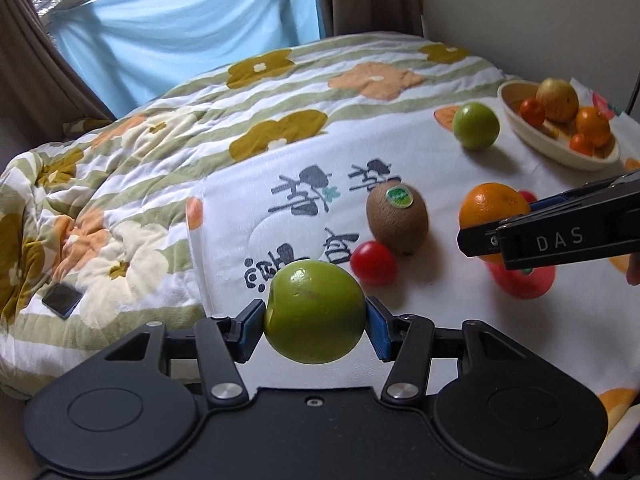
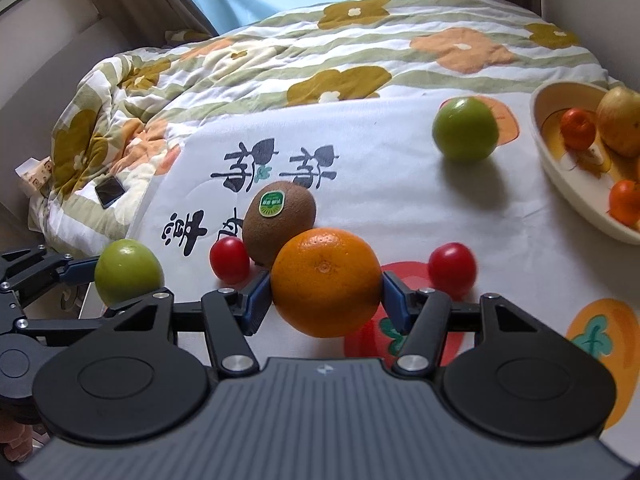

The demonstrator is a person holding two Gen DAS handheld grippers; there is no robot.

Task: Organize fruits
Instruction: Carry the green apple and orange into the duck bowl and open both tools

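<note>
Gripping a green apple (image 1: 315, 312) between its two blue pads, the left gripper (image 1: 315, 322) fills the bottom of the left wrist view, its jaws partly closed and pressed to the fruit's sides, with the apple clear of the white printed cloth (image 1: 400, 152) beneath. At about three o'clock in that view the right gripper (image 1: 516, 236) reaches in from the frame edge, side-on, so its jaws hide part of a large orange (image 1: 486, 208). The right wrist view shows it better: the right gripper (image 2: 326, 300) has the orange (image 2: 326, 282) between its pads, both touching the peel, jaws about half spread; the fruit's underside is hidden, so I cannot tell if it rests on the cloth. Behind the orange, at twelve o'clock, lies a kiwi (image 2: 280, 220) with a green sticker, partly covered by it. One cherry tomato (image 2: 229, 260) sits at ten o'clock of the orange and another (image 2: 452, 268) at three o'clock, slightly blurred. A second green apple (image 2: 466, 128) lies alone at one o'clock, near a cream bowl (image 2: 560, 168) that is cut off by the right edge. Inside the bowl are small tangerines (image 2: 578, 128) and a yellowish apple (image 2: 620, 120), only partly seen. A floral quilt (image 2: 280, 52) covers the bed beyond, with a dark phone (image 2: 110, 192) lying at nine o'clock; its screen shows nothing readable.
</note>
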